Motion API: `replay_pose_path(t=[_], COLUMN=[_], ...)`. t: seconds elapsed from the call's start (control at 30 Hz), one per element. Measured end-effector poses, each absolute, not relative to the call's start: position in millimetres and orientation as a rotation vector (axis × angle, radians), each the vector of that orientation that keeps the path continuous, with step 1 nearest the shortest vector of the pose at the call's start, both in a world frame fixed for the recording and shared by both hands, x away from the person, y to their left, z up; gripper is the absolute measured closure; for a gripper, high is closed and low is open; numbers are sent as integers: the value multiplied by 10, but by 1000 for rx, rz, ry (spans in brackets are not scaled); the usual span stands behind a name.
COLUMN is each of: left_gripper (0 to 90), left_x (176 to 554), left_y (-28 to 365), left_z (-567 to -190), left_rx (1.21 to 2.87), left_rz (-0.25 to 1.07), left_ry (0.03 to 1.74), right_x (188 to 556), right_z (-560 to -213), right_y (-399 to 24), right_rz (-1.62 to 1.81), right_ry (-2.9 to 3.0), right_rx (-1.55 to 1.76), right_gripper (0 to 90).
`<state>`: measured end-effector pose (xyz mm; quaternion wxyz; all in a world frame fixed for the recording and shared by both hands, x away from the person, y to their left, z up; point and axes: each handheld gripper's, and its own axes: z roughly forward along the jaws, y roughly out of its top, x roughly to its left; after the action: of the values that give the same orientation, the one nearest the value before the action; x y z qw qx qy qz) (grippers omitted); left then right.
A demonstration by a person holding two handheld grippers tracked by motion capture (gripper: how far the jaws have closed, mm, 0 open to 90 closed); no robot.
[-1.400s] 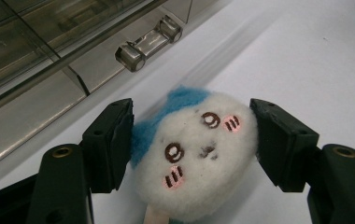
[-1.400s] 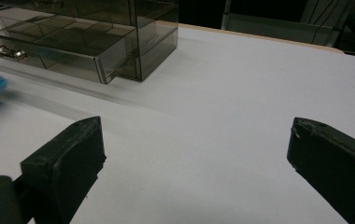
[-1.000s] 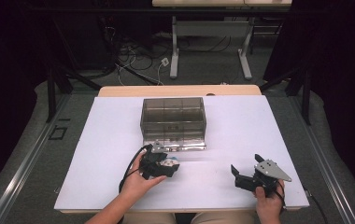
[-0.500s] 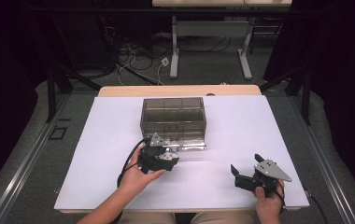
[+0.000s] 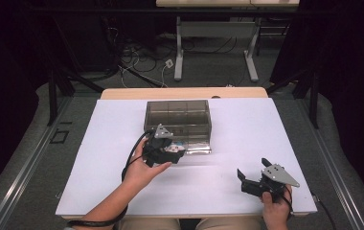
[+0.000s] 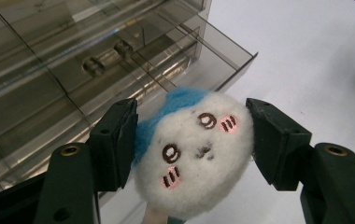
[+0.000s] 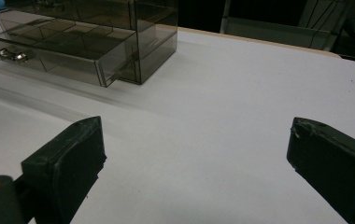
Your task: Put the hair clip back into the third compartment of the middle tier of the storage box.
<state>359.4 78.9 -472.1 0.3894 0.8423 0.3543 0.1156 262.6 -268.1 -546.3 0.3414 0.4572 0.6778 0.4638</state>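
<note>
Right gripper [image 5: 253, 178]: nearest the table's front edge, at the right in the high view, held in the person's right hand [image 5: 276, 208]. Its jaws stand wide apart with nothing between them; in the right gripper view bare white tabletop [image 7: 222, 121] lies between and ahead of the two black pads. Left gripper [image 6: 192, 140]: farther in, at the left of centre in the high view, carried by the left hand [image 5: 144, 170], cable looping off its left side. Its jaws have just been closing and now clamp a small round plush toy [image 6: 196, 151], one pad pressed into each side of it. Toy is white and fuzzy with a blue patch on top, brown ring eyes, pink striped cheeks; face turned toward the left gripper's camera, tilted. In the high view the toy [image 5: 176, 150] shows as a pale spot at the claw's tips. Just beyond the left claw: smoked clear plastic drawer organizer [image 5: 177, 117], its bottom drawer [image 6: 199, 65] pulled out toward the claw, dividers visible inside, small knobs [image 6: 94, 65] on the drawer fronts. Toy sits just in front of the open drawer's front edge, whether above it or short of it cannot be told. From the right claw, the organizer [image 7: 87, 32] lies well ahead and to its left.
</note>
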Motion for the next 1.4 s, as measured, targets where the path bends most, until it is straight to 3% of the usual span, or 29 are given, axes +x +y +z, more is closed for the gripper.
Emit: replay_pose_path(t=[1.4], left_gripper=[369], left_x=[3939], left_y=[301], left_z=[-4679], left_rx=[2182], left_rz=[313], left_ry=[852], right_x=[2640], right_z=[-5479], right_y=[-2706], right_rz=[1215], right_ry=[1764], right_rx=[1196], right_gripper=[40])
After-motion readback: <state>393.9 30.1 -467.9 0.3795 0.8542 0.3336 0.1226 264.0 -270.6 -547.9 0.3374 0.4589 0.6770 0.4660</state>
